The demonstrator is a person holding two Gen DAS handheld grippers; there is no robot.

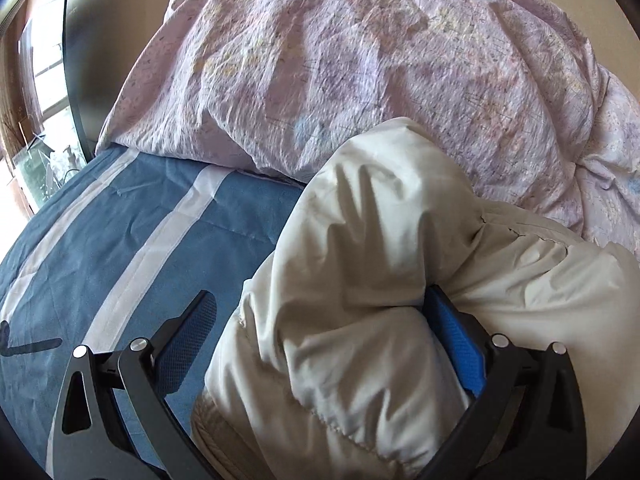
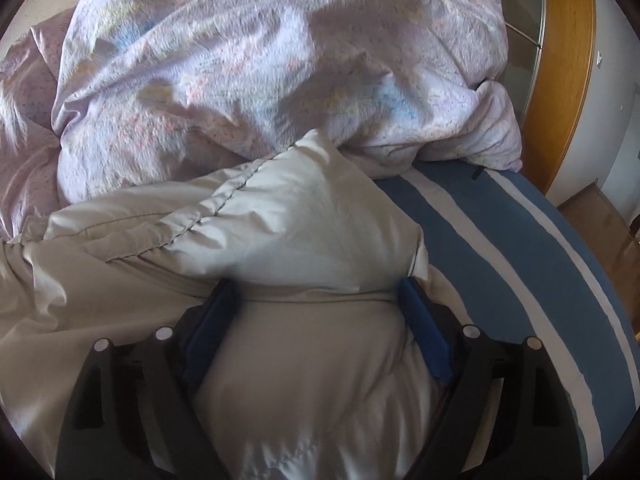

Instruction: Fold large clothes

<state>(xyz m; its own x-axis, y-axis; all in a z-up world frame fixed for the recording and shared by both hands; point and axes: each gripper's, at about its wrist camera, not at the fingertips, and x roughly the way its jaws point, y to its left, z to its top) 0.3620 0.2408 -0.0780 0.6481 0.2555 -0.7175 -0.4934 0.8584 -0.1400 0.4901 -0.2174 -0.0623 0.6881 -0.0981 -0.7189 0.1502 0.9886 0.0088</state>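
Observation:
A puffy white jacket [image 1: 380,220] lies bunched on a blue sheet with white stripes [image 1: 120,240]. My left gripper [image 1: 320,296] stands wide at the jacket's left edge. Its right pad [image 1: 456,336] lies against a fold, while its left finger [image 1: 188,340] hangs free over the sheet, with a gap to the cloth. In the right wrist view the jacket [image 2: 300,220] bulges between both blue pads of my right gripper [image 2: 316,284]. Those pads press into the padding at a crease, near the jacket's right edge.
A crumpled lilac floral duvet [image 1: 340,60] [image 2: 260,60] is heaped just behind the jacket. Bare striped sheet [image 2: 500,248] runs along the right. A wooden-framed door [image 2: 568,60] stands beyond the bed's right side, a window [image 1: 44,60] at far left.

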